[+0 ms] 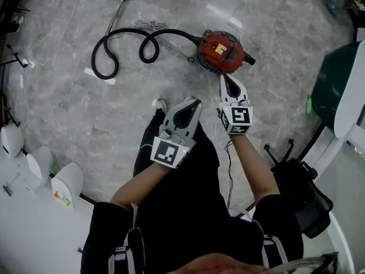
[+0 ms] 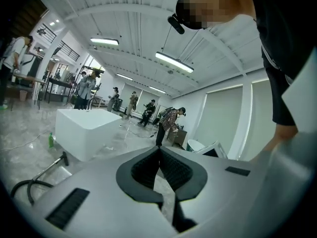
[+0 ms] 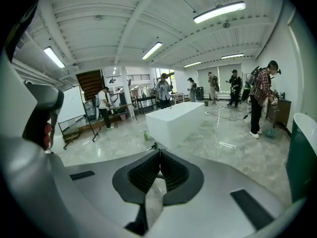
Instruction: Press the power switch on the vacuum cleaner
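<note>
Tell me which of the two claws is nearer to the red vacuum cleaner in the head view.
The right claw: its tip points at the red vacuum cleaner and almost meets its body, while the left claw sits lower and further left.

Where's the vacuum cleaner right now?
Head view, upper centre-right: the red vacuum cleaner sits on the floor just beyond the right hand-held gripper, its black hose coiling away to the left.

Bare floor [image 1: 182, 81] is lying open on the near side of the vacuum [image 1: 221, 51]. The right gripper [image 1: 223, 77] is hanging just short of it with nothing between. The hose [image 1: 122, 44] is looping off the vacuum's left, crowding that side. A green tub [image 1: 336, 84] is standing well to its right, leaving floor between.
</note>
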